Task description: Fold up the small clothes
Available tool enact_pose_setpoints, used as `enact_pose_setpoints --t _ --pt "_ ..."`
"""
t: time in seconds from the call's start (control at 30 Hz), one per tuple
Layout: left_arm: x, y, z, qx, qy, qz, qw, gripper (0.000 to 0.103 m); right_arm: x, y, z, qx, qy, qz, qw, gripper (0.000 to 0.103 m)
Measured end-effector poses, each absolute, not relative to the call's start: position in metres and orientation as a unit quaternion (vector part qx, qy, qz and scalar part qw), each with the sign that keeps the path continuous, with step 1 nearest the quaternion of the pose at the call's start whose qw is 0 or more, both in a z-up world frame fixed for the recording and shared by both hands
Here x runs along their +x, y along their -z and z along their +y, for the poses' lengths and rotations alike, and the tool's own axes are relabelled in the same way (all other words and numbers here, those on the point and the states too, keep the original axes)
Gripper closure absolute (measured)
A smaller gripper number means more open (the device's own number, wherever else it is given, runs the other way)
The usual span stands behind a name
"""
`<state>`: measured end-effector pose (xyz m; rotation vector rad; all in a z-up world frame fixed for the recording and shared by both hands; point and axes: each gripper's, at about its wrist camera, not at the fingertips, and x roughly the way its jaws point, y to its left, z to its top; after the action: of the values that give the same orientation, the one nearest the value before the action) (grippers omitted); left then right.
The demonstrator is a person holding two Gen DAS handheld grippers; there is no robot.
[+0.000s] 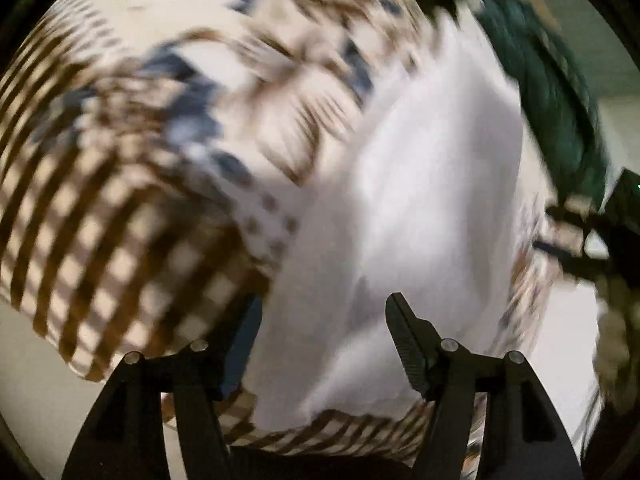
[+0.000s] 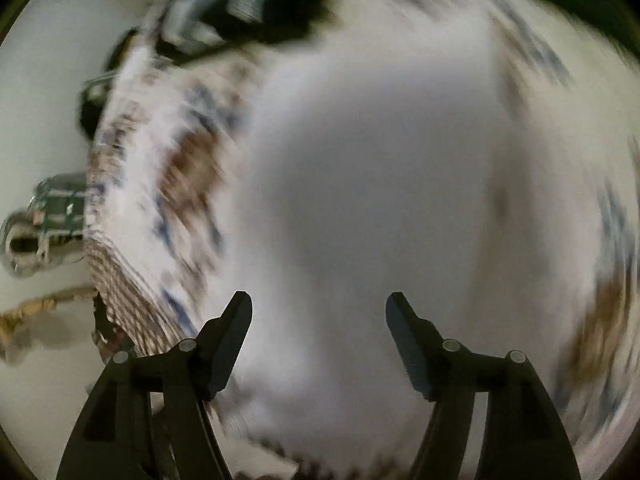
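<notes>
Both tools, left tool [image 1: 320, 336] and right tool [image 2: 318, 334], agape, empty, over blurred, perhaps white cloth [image 1: 420, 200].

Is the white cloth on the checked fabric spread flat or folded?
Cannot tell for sure. In the left wrist view the white cloth lies on the checked fabric with a crease-like ridge, but motion blur hides its edges and layers.

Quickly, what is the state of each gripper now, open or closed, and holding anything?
Left gripper: open, over the plain white cloth, holding nothing.
Right gripper: open, holding nothing.
</notes>
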<state>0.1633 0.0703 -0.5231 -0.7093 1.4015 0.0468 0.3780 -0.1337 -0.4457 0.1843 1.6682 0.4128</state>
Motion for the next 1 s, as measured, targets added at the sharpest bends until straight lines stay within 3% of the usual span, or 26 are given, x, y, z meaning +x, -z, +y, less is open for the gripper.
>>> enact_pose_setpoints --t 0.07,0.1,0.13,0.2,0.23,0.3,0.37,0.63,0.67,0.7,0.73,0.77,0.83,0.9,1.0 --pt "0.163 0.531 0.05 -0.266 -0.025 0.645 0.716 0.047 0.328 0.468 -0.166 0.121 -0.159 0.76 0.618 0.032" --pt "0.163 0.532 0.045 -0.25 -0.028 0.648 0.719 0.072 0.302 0.481 -0.178 0.137 -0.149 0.772 0.602 0.032" --pt "0.161 0.533 0.041 -0.234 -0.031 0.653 0.72 0.085 0.28 0.494 -0.188 0.149 -0.14 0.781 0.59 0.032" --pt "0.156 0.525 0.041 -0.228 -0.037 0.638 0.734 0.087 0.239 0.519 -0.201 0.172 -0.124 0.796 0.567 0.034" --pt "0.153 0.52 0.043 -0.227 -0.041 0.631 0.741 0.089 0.222 0.53 -0.204 0.181 -0.123 0.799 0.56 0.041" --pt "0.148 0.515 0.05 -0.228 -0.044 0.624 0.746 0.094 0.195 0.546 -0.206 0.184 -0.111 0.801 0.56 0.096" --pt "0.14 0.511 0.062 -0.234 -0.048 0.621 0.747 0.095 0.173 0.555 -0.21 0.195 -0.091 0.797 0.564 0.103" --pt "0.148 0.525 0.109 -0.267 -0.02 0.637 0.722 0.093 0.127 0.533 -0.219 0.247 -0.081 0.75 0.608 0.102" --pt "0.147 0.529 0.114 -0.285 -0.012 0.639 0.715 0.093 0.127 0.532 -0.22 0.255 -0.079 0.749 0.606 0.094" --pt "0.145 0.532 0.118 -0.301 -0.007 0.64 0.707 0.086 0.127 0.531 -0.222 0.266 -0.077 0.747 0.605 0.066" --pt "0.145 0.537 0.12 -0.321 0.002 0.643 0.696 0.073 0.125 0.531 -0.224 0.274 -0.071 0.742 0.608 0.05" --pt "0.144 0.541 0.122 -0.334 0.012 0.642 0.689 0.069 0.124 0.532 -0.226 0.286 -0.062 0.733 0.614 0.04" --pt "0.144 0.549 0.118 -0.337 0.033 0.649 0.682 0.069 0.132 0.544 -0.233 0.291 -0.053 0.744 0.599 0.041" --pt "0.146 0.551 0.111 -0.312 0.041 0.65 0.692 0.072 0.126 0.553 -0.233 0.308 -0.036 0.741 0.595 0.095" --pt "0.15 0.541 0.105 -0.286 0.047 0.644 0.709 0.098 0.118 0.545 -0.228 0.287 -0.012 0.726 0.625 0.097"
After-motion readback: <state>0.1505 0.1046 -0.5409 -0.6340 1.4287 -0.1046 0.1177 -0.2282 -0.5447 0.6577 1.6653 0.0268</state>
